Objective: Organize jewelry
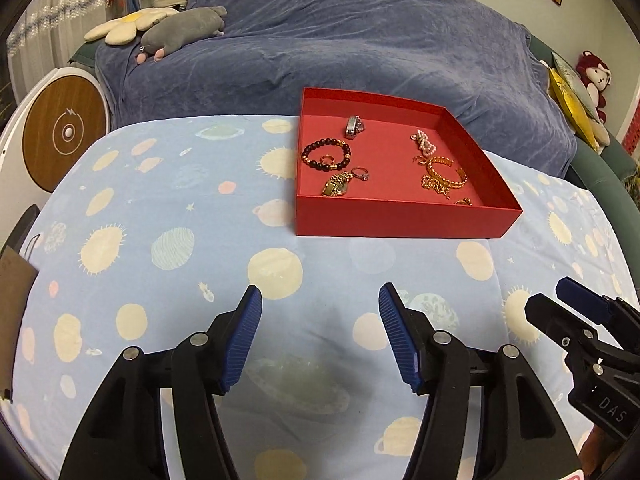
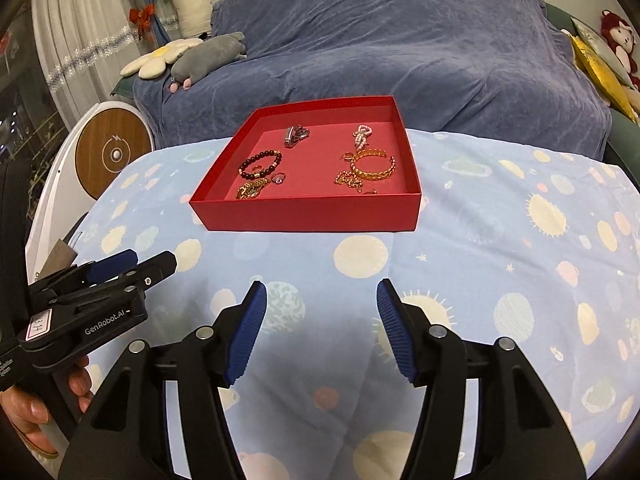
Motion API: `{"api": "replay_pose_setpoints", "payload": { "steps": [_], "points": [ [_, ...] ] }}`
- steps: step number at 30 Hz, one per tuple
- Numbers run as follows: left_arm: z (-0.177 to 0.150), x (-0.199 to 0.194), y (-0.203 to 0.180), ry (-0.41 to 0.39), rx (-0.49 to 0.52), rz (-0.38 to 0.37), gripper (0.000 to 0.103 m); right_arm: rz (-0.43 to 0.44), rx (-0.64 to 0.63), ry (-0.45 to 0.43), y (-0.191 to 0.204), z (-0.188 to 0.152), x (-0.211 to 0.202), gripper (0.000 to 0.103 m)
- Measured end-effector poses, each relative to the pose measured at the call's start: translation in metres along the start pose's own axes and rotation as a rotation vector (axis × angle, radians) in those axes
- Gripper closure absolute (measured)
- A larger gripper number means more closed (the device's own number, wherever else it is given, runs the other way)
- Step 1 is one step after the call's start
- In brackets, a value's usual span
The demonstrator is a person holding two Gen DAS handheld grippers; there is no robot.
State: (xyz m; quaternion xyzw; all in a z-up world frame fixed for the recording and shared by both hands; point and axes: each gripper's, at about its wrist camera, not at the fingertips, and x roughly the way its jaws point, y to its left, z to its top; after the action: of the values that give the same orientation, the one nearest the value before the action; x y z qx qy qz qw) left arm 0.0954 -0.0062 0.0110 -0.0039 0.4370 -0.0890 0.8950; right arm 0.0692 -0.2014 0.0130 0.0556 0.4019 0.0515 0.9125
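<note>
A shallow red box (image 1: 400, 216) (image 2: 308, 214) sits on the planet-print cloth, holding several pieces of jewelry. Inside lie a dark bead bracelet (image 1: 326, 155) (image 2: 260, 164), a gold watch (image 1: 336, 188) (image 2: 250, 191), a silver clasp piece (image 1: 354, 127) (image 2: 295, 135), a pearl piece (image 1: 425, 143) (image 2: 362, 135) and a gold chain bangle (image 1: 446, 174) (image 2: 372, 166). My left gripper (image 1: 320, 332) hovers open over the cloth, short of the box, nothing between its blue pads. My right gripper (image 2: 320, 328) is open too, empty, in front of the box.
The table wears a light blue cloth (image 1: 180, 240) (image 2: 500, 240). Behind it stands a sofa under a blue throw (image 1: 340, 40) (image 2: 400, 40) with plush toys (image 1: 180, 28). A round wooden-faced device (image 1: 60, 140) (image 2: 114, 156) is at the left. A hand (image 2: 32, 408) holds the left gripper.
</note>
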Motion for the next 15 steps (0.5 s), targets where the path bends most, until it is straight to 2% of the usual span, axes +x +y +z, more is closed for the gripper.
{"api": "replay_pose_setpoints", "payload": {
  "steps": [15],
  "points": [
    [-0.004,0.008,-0.007,0.015,0.025,0.013,0.033,-0.048,-0.056,0.000,0.014,-0.005,0.010,0.032]
  ]
}}
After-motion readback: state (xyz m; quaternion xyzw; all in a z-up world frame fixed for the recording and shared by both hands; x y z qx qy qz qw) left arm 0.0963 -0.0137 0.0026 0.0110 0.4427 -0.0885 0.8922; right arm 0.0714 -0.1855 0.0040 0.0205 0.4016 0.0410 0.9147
